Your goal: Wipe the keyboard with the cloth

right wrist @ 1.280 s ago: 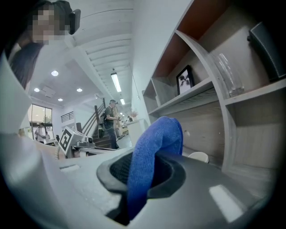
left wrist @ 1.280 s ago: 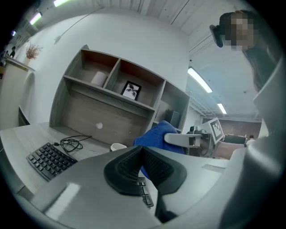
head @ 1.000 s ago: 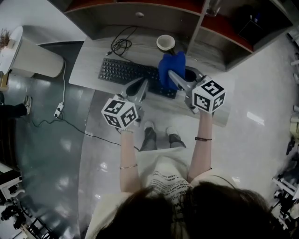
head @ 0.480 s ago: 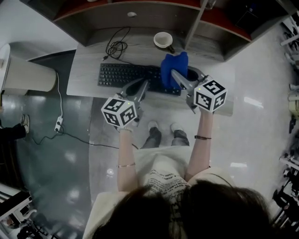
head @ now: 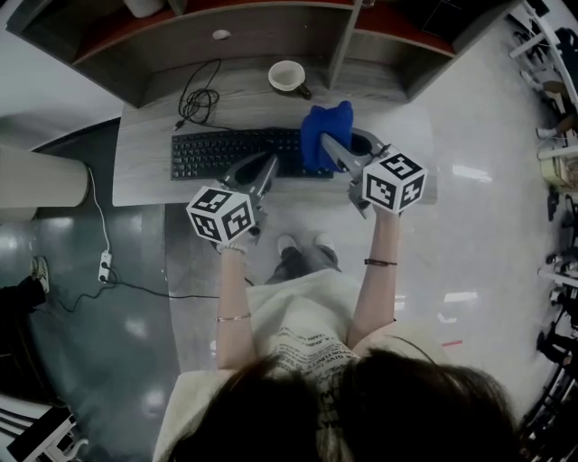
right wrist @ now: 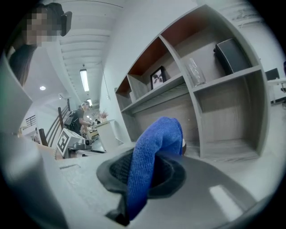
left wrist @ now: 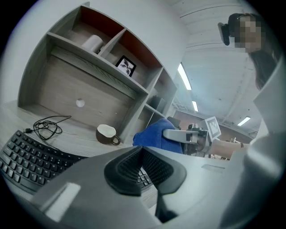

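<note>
A black keyboard (head: 230, 152) (left wrist: 27, 159) lies on the grey desk (head: 153, 171). My right gripper (head: 336, 150) (right wrist: 143, 172) is shut on a blue cloth (head: 323, 133) (right wrist: 149, 161) (left wrist: 154, 134), held over the keyboard's right end. The cloth bunches up between the pads and stands above them. My left gripper (head: 267, 169) (left wrist: 140, 167) is shut with nothing between its pads, hovering over the desk's front edge just before the keyboard's middle.
A brown cup (head: 287, 77) (left wrist: 106, 133) with a white inside stands behind the keyboard. A coiled black cable (head: 197, 101) (left wrist: 47, 127) lies at the back left. Shelves (head: 271, 27) rise behind the desk. A person (right wrist: 80, 117) stands far off in the room.
The head view has shifted, so the desk sits higher and more to the left in the picture. Both grippers keep their places over the keyboard, with the cloth still held.
</note>
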`<state>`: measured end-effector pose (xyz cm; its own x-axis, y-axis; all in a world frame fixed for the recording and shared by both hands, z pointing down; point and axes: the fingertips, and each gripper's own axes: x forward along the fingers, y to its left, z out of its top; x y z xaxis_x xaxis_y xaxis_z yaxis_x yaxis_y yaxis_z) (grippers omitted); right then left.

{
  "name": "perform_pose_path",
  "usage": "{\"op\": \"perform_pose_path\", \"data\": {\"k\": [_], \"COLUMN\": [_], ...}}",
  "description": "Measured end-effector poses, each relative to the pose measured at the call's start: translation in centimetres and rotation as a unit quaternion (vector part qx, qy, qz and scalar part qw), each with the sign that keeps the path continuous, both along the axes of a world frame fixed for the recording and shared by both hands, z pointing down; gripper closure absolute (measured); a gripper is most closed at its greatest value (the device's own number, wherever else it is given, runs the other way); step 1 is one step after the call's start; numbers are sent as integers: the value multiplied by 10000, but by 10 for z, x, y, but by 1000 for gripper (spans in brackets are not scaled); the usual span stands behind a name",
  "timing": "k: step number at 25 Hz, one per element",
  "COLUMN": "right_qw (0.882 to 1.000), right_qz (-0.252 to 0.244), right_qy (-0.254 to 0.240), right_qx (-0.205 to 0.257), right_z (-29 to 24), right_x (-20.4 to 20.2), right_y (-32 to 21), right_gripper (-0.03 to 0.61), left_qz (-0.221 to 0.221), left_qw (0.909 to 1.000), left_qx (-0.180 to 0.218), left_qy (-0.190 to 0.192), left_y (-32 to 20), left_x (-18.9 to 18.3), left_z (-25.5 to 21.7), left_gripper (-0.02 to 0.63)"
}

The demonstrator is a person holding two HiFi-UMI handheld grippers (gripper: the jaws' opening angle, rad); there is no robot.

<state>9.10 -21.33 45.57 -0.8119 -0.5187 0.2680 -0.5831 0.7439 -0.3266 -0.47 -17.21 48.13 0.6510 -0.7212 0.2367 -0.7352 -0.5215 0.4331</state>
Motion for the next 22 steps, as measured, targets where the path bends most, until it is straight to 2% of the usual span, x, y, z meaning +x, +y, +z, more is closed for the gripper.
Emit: {"op": "perform_pose_path", "data": {"k": [10,16,22], "right_qw": [9959,9932,9909], "right_qz": [172,276,128], "right_qy": [812,944,1086], "right_qx": [-370,-618,-784], "right_z": [38,61,77], "right_x": [40,62,63], "right_y": [-12,-15,-15], "right_gripper": [520,520,519], "left_qz": [64,86,129], "left_qw": [9993,9985,9976], "left_qx": [-313,-503,-659], "left_qy": [205,220,181], "left_y": [-11,-14,-18], "left_x": [21,34,47], "left_z": [20,35,47], "left_gripper": [626,626,626]}}
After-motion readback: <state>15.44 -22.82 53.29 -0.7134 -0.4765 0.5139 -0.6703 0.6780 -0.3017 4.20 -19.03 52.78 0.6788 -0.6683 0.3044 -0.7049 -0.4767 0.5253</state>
